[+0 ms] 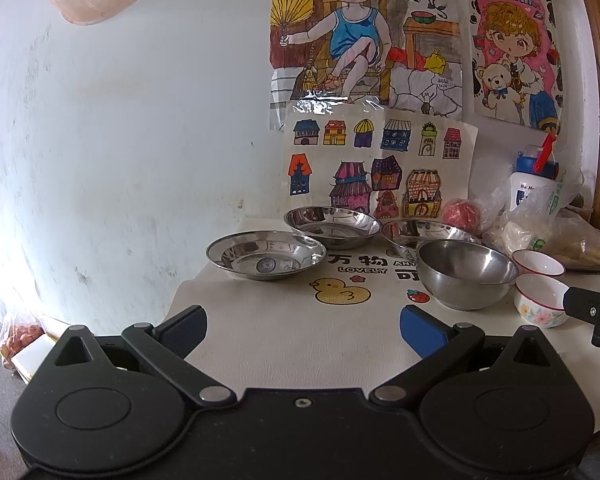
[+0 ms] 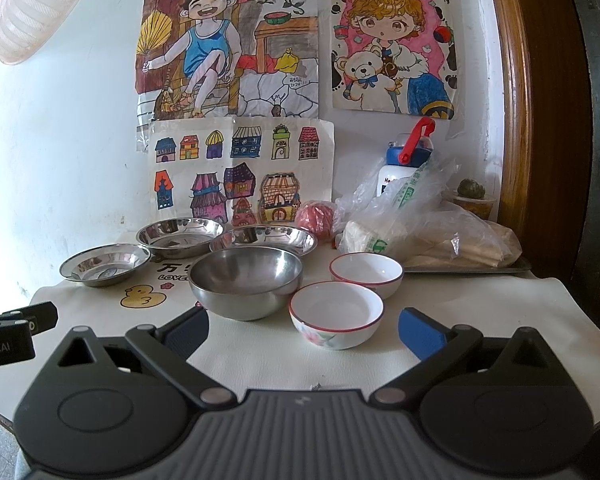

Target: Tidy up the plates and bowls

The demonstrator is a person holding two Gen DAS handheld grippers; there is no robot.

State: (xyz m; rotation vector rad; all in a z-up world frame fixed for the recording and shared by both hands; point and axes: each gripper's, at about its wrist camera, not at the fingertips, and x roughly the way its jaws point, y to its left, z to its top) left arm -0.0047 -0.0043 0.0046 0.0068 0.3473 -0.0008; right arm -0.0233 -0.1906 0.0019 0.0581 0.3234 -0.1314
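Three shallow steel plates stand at the back of the table: left (image 1: 265, 254) (image 2: 105, 264), middle (image 1: 332, 226) (image 2: 179, 236), right (image 1: 420, 232) (image 2: 264, 240). A deep steel bowl (image 1: 466, 274) (image 2: 245, 282) sits in front of them. Two white bowls with red rims stand to its right: near (image 2: 336, 314) (image 1: 540, 298), far (image 2: 366, 274) (image 1: 538, 262). My left gripper (image 1: 302, 332) is open and empty above the table's front, facing the left plate. My right gripper (image 2: 302, 332) is open and empty, just before the near white bowl.
A white mat with a yellow duck print (image 1: 340, 290) covers the table. A metal tray (image 2: 468, 266) with plastic bags, a blue-capped bottle (image 2: 404, 164) and a red ball (image 2: 316, 218) stand at the back right. Drawings hang on the wall (image 2: 240, 168). A wooden frame (image 2: 532, 120) rises at right.
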